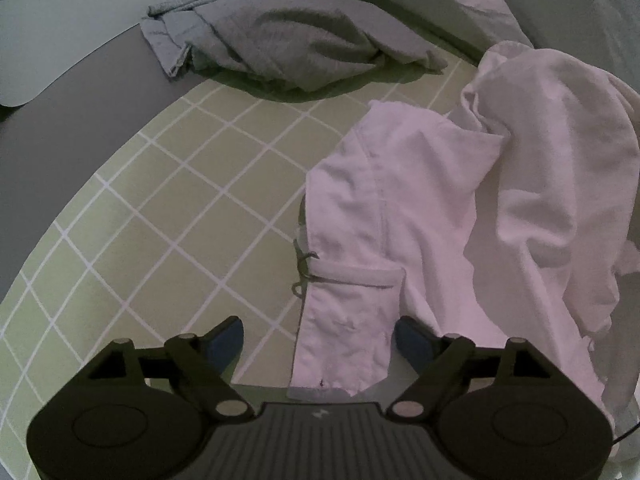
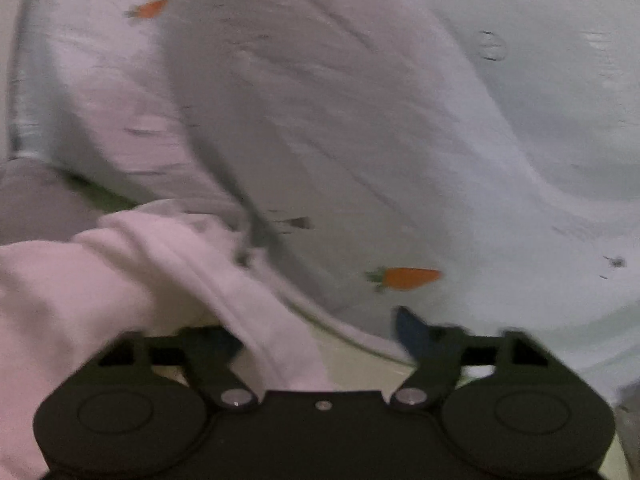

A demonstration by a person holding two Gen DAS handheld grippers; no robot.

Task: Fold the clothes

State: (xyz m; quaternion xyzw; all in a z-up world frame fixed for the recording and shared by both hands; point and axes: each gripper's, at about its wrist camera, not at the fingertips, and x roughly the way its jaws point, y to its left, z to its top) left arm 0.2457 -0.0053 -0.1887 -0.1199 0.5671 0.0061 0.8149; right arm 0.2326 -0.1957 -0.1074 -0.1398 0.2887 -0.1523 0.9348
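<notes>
A crumpled white garment [image 1: 460, 216] lies on the green grid mat [image 1: 180, 208] at the right of the left wrist view, with a pocket and a hem near the camera. My left gripper [image 1: 320, 338] is open, its blue fingertips either side of the garment's near hem. In the blurred right wrist view the same white garment [image 2: 120, 280] lies at the lower left. My right gripper [image 2: 316, 332] is open with a fold of the garment running between its fingers.
A crumpled grey garment [image 1: 288, 40] lies at the far edge of the mat. A pale cloth with orange carrot prints [image 2: 412, 278] fills most of the right wrist view. A grey table surface [image 1: 60, 112] borders the mat at the left.
</notes>
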